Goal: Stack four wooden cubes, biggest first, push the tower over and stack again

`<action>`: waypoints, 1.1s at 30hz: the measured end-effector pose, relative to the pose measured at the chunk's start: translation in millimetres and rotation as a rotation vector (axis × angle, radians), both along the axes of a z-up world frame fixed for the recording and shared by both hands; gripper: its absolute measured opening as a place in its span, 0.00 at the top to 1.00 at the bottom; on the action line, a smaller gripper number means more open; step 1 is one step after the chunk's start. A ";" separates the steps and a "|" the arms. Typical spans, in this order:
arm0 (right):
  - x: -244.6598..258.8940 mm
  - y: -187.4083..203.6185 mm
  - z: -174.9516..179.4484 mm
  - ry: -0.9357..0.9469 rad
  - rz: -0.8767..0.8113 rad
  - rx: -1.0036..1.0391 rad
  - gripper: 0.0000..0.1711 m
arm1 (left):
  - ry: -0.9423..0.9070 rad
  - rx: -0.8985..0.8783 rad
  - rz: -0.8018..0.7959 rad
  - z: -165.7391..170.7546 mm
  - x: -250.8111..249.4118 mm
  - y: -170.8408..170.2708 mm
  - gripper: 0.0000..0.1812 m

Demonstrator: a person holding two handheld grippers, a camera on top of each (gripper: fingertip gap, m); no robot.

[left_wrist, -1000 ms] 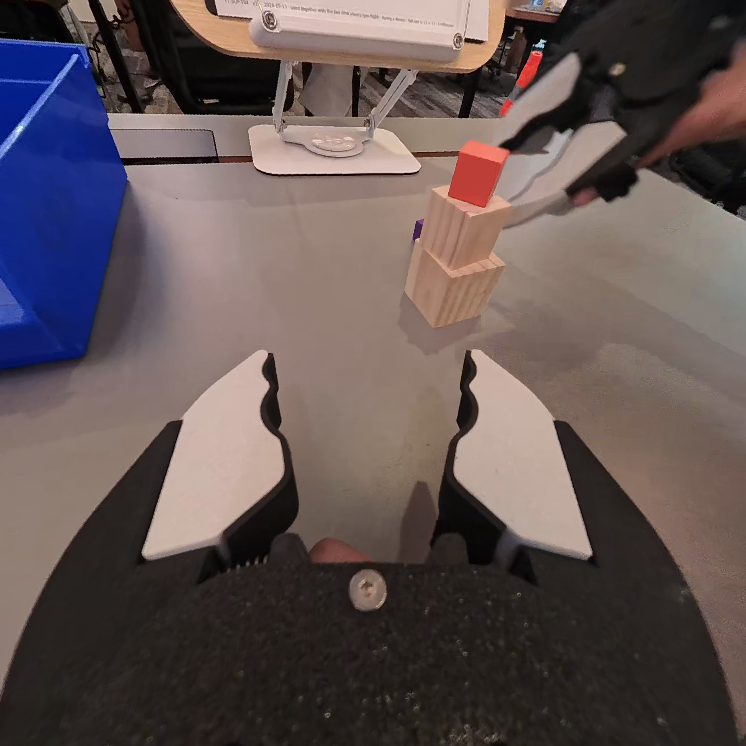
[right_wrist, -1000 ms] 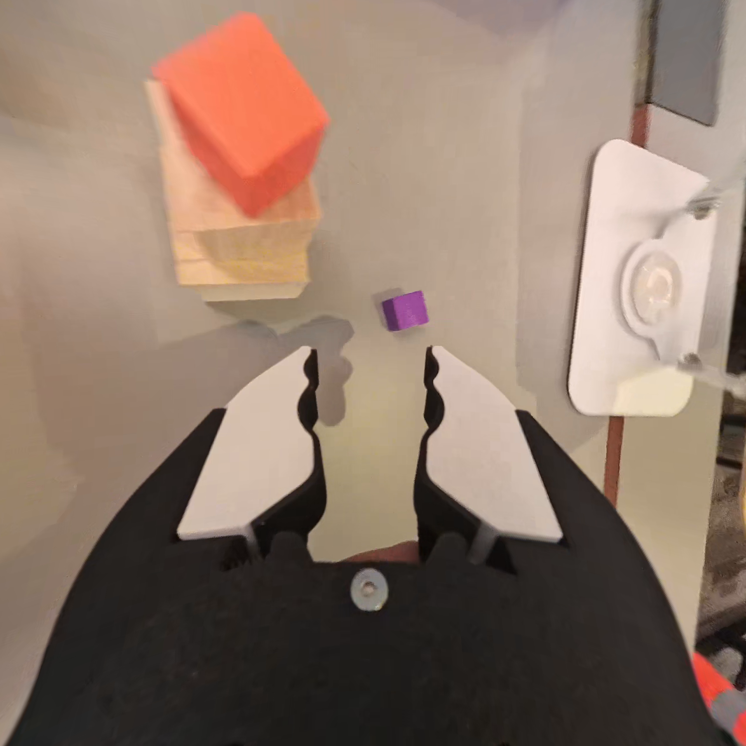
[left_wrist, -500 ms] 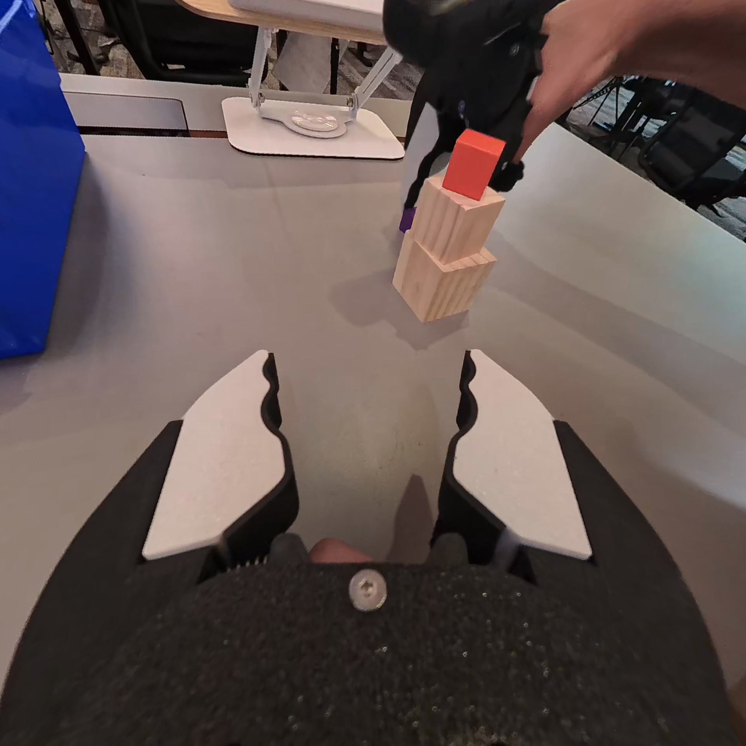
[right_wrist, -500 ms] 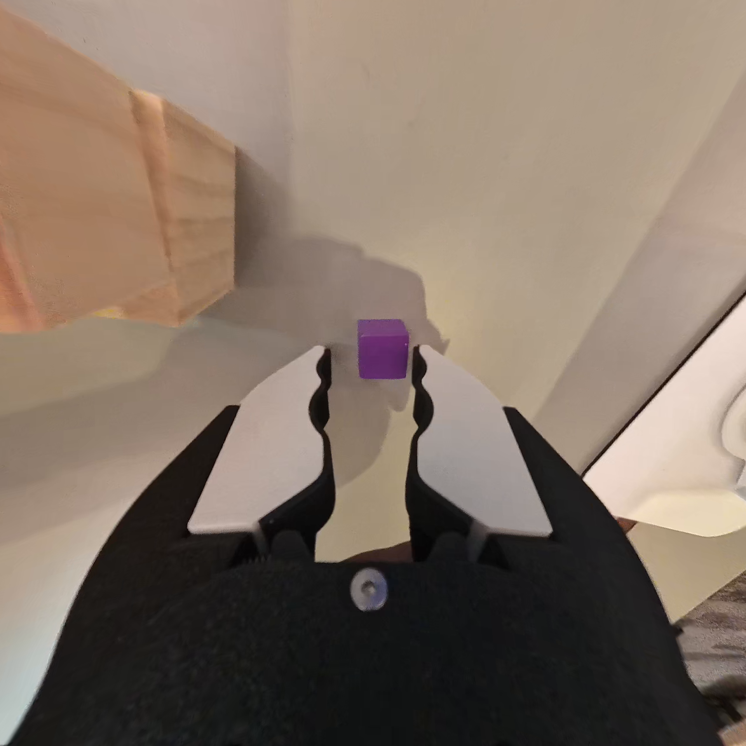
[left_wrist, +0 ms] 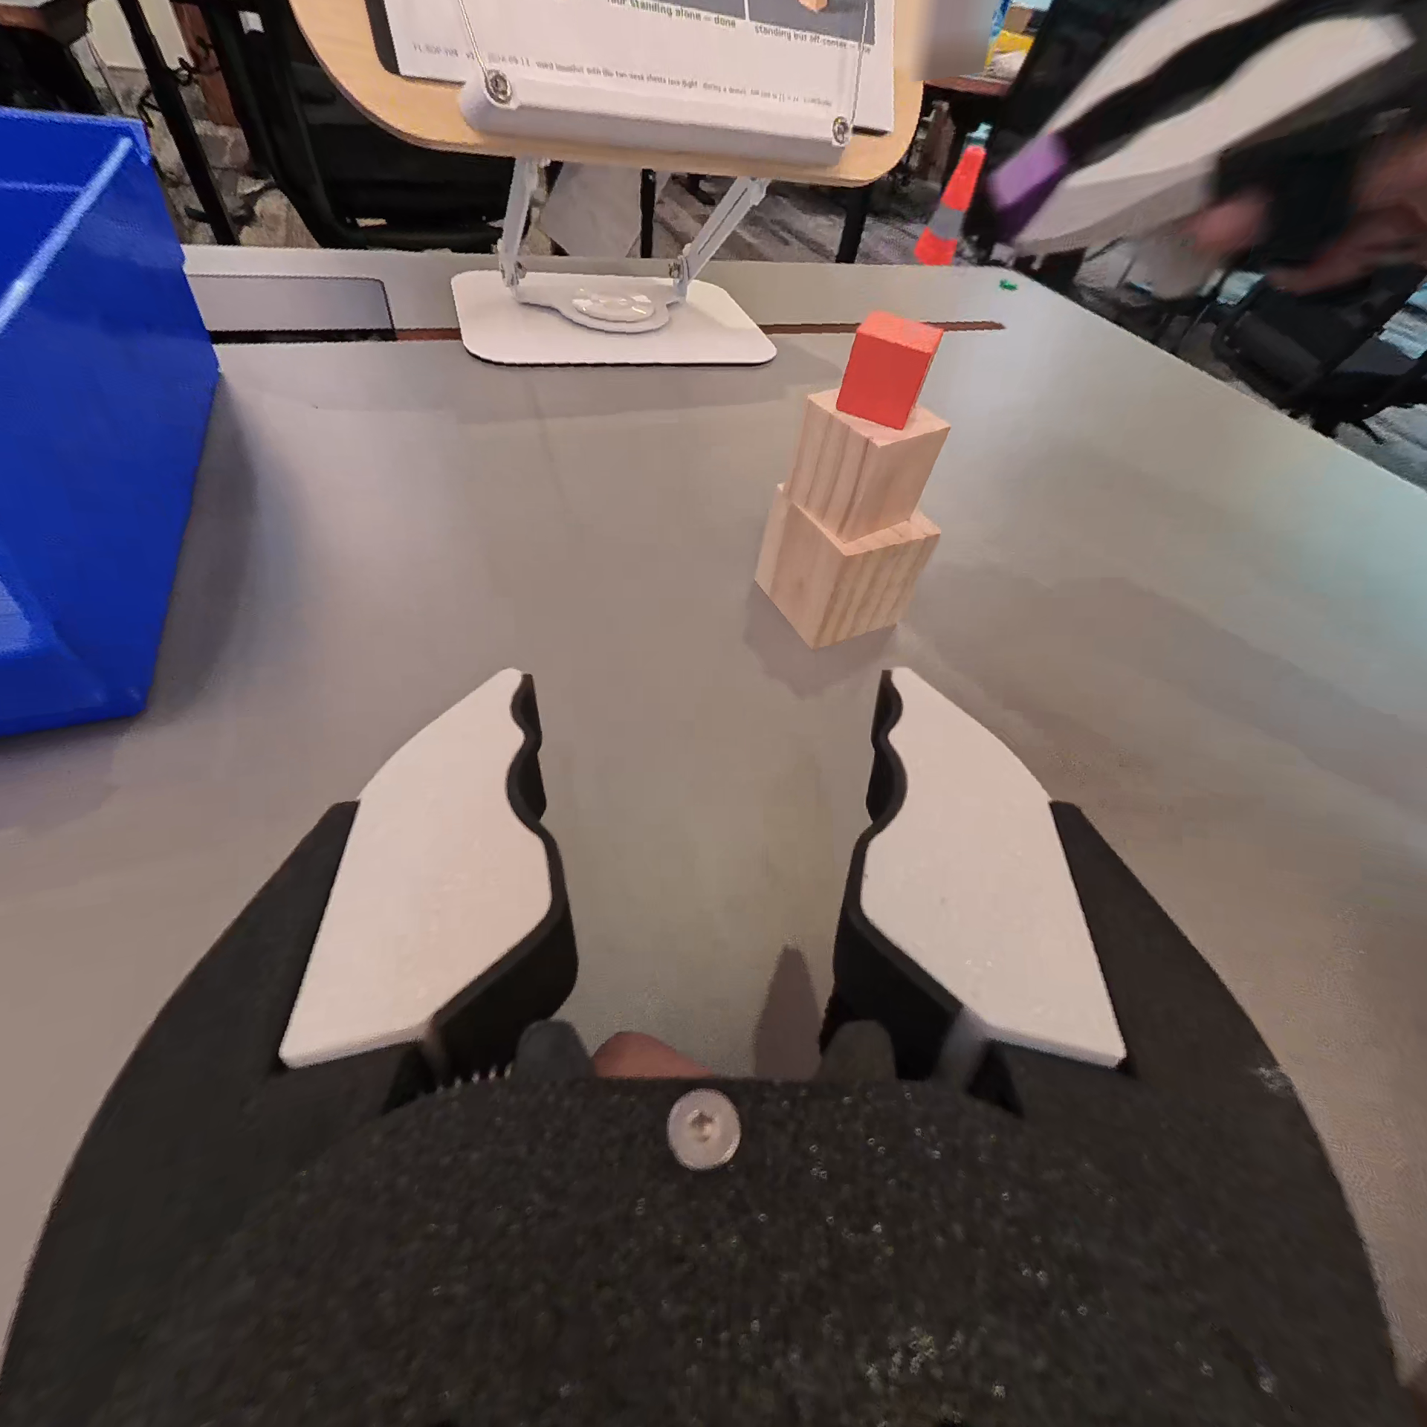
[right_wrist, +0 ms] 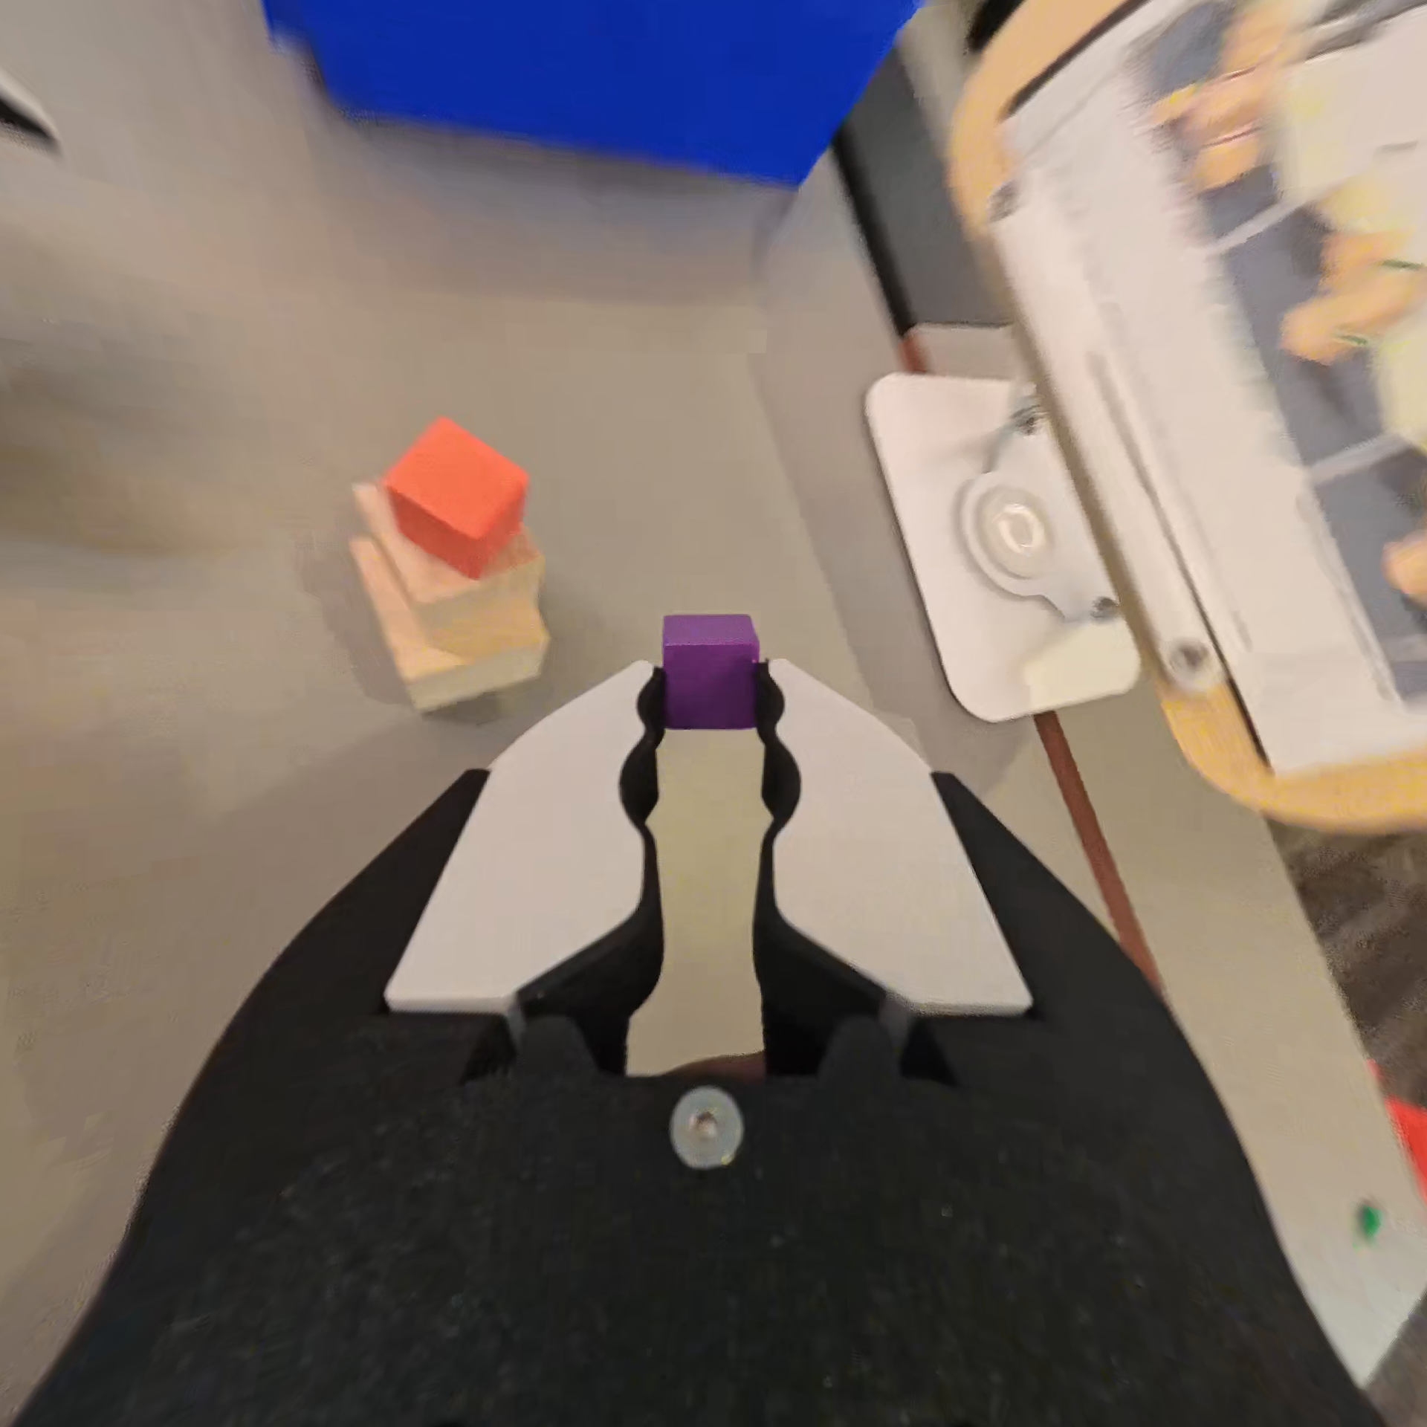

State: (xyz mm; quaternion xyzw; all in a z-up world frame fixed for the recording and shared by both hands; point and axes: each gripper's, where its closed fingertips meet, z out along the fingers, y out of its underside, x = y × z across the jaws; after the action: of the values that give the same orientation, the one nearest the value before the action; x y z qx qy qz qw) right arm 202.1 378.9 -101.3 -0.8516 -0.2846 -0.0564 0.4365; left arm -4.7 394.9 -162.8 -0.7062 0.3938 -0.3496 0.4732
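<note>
A tower of three cubes stands on the grey table point(left_wrist: 540, 540): a large pale wooden cube point(left_wrist: 845, 579) at the bottom, a smaller pale cube point(left_wrist: 869, 471) on it, and a red cube point(left_wrist: 888, 371) on top. The tower also shows in the right wrist view, with the red cube point(right_wrist: 455, 506) uppermost. My right gripper point(right_wrist: 710, 676) is shut on a small purple cube point(right_wrist: 709, 672) and holds it in the air, above and to the right of the tower. It shows blurred in the left wrist view point(left_wrist: 1027, 181). My left gripper point(left_wrist: 703, 687) is open and empty, low over the table in front of the tower.
A blue bin point(left_wrist: 85, 432) stands at the left of the table. A white stand base point(left_wrist: 610, 316) carrying a wooden board with sheets point(left_wrist: 633, 69) sits at the back edge. An orange cone point(left_wrist: 954, 208) is on the floor beyond.
My right gripper closed on the purple cube beside the tower and lifted it up and away to the right. The tower has not moved. My left gripper stayed open.
</note>
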 end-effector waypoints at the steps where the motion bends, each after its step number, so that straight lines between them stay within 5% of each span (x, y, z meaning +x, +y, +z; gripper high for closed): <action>1: -4.0 -16.9 6.1 0.049 -0.071 0.064 0.87 | 0.010 0.012 0.011 0.2 -0.5 1.8 0.55; 9: -32.1 -121.3 -38.8 0.413 -0.620 0.293 0.87 | 0.003 0.040 0.040 0.5 -0.6 7.0 0.55; 15: -43.8 -136.0 -49.1 0.421 -0.698 0.325 0.87 | 0.005 0.073 0.069 4.3 -5.9 9.5 0.55; 18: -47.0 -124.7 -40.4 0.368 -0.633 0.306 0.87 | 0.010 0.064 0.066 3.0 -7.2 11.4 0.54; 22: -58.2 -81.1 -7.4 0.168 -0.337 0.209 0.87 | -0.005 0.043 0.043 1.8 -6.3 9.2 0.55; 27: -74.1 -23.4 4.0 -0.119 0.109 -0.117 0.87 | 0.025 0.046 0.037 -2.4 -3.3 8.3 0.55; 33: -74.3 8.9 -3.8 -0.264 0.340 -0.433 0.87 | 0.018 0.021 0.025 -3.4 -3.0 8.5 0.54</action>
State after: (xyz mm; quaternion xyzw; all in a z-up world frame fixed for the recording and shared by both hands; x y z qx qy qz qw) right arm 127.8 387.7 -105.1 -0.8504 -0.4828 -0.0308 0.2070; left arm -7.7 403.4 -166.2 -0.7093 0.3928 -0.3330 0.4813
